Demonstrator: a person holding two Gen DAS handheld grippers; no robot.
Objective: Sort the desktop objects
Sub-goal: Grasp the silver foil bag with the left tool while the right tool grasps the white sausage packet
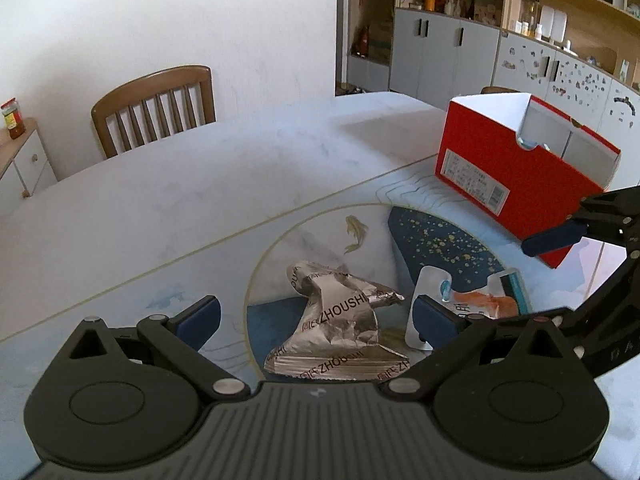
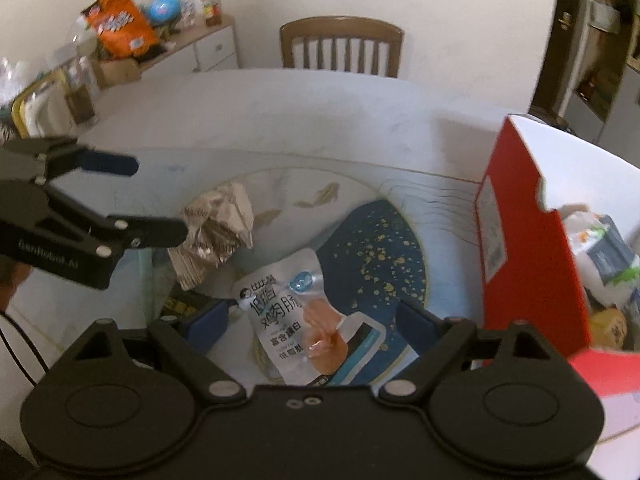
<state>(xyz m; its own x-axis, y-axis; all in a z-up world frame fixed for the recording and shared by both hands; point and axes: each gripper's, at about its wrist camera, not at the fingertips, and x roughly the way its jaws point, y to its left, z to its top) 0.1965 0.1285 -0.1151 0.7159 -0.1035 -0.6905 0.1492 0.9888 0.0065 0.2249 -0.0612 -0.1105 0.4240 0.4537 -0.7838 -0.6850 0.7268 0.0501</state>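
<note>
A crumpled silver foil wrapper lies on the table mat, between the wide-apart fingers of my left gripper, which is open and not touching it. Just to its right lies a white snack packet with an orange picture. In the right wrist view this packet lies under and between the fingers of my open right gripper. The foil wrapper sits to its left, with my left gripper over it. An open red box stands at the right and holds several packets.
The red box stands on the mat's far right corner. The mat has a dark blue patch with gold specks. A wooden chair stands behind the table. A sideboard with snack bags stands at the far left, and shelves at the back.
</note>
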